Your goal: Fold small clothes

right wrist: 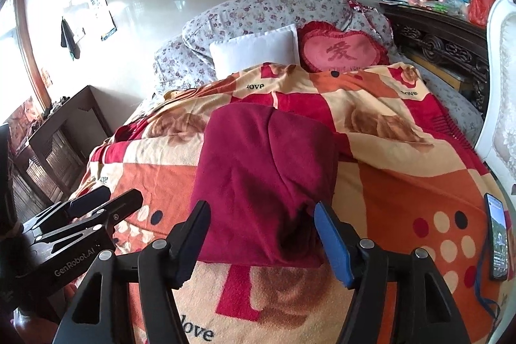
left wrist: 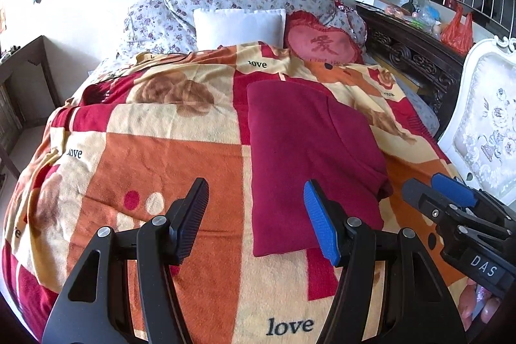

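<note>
Just one maroon garment [left wrist: 309, 157] folded; two tongs, left [left wrist: 258, 215], right [right wrist: 262, 234], agape.

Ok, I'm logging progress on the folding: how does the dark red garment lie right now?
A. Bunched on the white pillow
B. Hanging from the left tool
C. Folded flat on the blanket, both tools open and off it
C: the dark red garment lies folded on the blanket, gripped by neither the left tool nor the right tool.

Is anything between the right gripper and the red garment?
Nothing visible. The right gripper is open right at the near edge of the red garment, with only blanket around it.
</note>
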Available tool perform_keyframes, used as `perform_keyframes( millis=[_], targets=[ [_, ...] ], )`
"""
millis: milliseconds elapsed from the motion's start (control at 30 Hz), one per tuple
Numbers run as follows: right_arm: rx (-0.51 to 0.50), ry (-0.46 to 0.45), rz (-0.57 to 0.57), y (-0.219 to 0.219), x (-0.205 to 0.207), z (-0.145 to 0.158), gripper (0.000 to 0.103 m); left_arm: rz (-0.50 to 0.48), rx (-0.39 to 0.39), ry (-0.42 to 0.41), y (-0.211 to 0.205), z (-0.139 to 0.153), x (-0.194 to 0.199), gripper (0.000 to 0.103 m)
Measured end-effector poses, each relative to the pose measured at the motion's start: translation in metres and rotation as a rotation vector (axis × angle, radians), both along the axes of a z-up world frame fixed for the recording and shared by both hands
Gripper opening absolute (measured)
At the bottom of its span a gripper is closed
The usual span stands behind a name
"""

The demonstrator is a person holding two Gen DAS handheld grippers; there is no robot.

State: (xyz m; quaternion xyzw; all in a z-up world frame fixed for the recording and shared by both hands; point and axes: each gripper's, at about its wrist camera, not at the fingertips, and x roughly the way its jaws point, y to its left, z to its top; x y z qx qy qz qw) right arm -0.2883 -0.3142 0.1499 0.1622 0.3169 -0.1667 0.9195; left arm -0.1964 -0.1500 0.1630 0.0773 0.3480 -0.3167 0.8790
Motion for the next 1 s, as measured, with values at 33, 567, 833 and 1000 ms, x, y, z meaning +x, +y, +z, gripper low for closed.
perform_keyframes(
  millis=[33, 567, 833, 1000],
  targets=[
    [-0.001, 0.002, 0.001, 0.000, 0.000, 0.000, 0.065, -0.002, 0.002, 0.001, 0.000, 0.000, 0.000, 0.062],
    [0.161, 0.094, -0.063, -0.100, 0.048, -0.072, 0.074, -0.031, -0.154, 0.457, -0.024, -0.081, 0.079, 0.062],
    [0.293, 0.055, -0.004, -0.130, 0.078, -0.103, 0.084, -0.087, -0.199, 0.593, -0.059, -0.114, 0.116, 0.079],
    [0.441, 0.008, 0.028, -0.145, 0.089, -0.120, 0.084, -0.123, -0.213, 0.625, -0.074, -0.122, 0.122, 0.087]
  ],
)
